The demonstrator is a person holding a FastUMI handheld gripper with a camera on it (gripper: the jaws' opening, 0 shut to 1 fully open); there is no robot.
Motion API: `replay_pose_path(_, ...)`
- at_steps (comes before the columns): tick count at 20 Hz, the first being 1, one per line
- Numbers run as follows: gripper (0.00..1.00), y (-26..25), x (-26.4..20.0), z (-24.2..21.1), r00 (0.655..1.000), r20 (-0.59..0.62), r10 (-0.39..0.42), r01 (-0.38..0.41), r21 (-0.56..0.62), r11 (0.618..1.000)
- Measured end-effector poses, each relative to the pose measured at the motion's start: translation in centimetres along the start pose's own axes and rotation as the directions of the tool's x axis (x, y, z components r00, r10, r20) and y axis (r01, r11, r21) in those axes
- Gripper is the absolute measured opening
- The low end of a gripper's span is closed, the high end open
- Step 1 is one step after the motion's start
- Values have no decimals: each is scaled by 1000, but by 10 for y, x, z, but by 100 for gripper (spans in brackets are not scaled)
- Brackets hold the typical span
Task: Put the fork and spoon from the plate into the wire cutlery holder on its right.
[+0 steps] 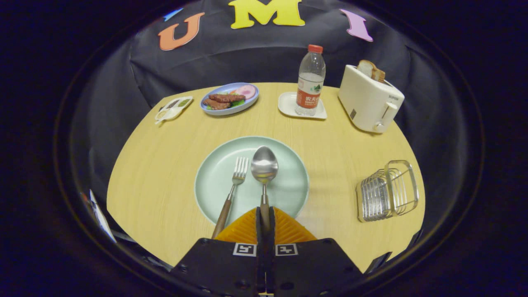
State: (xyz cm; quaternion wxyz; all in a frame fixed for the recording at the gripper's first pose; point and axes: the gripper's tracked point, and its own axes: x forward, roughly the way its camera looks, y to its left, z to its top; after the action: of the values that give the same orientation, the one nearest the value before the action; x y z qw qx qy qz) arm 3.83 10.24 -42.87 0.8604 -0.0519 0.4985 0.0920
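My gripper [264, 220] is clamped on the wooden handle of the spoon [264, 173], both fingers pressed against it from either side, the handle running straight back between them. The spoon's bowl reaches forward over the pale green plate [214, 181], just ahead of my fingertips. The fork [233, 187] lies just left of the spoon on the same plate, tines pointing away from me, its handle slanting back over the plate's near rim and ending beside my left finger. The wire cutlery holder [387, 192] stands on the wooden table [156, 173] well off to the right of the plate, apart from everything else. Beyond the plate, along the far side of the table, sit a sauce dish [173, 108], a blue plate of food [229, 99], a water bottle [310, 80] on a small white tray [288, 105], and a toaster [369, 99] with bread in it.
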Motion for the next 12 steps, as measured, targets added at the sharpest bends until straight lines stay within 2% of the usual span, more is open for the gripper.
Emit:
replay_pose_path(3,2,-18,-24,6,1000,22,6,-6,-16,1000)
replay_pose_path(8,2,-83,-60,13,999,22,-25,25,10,1000)
replay_pose_path(12,2,-142,-79,15,996,18,-91,91,2,996)
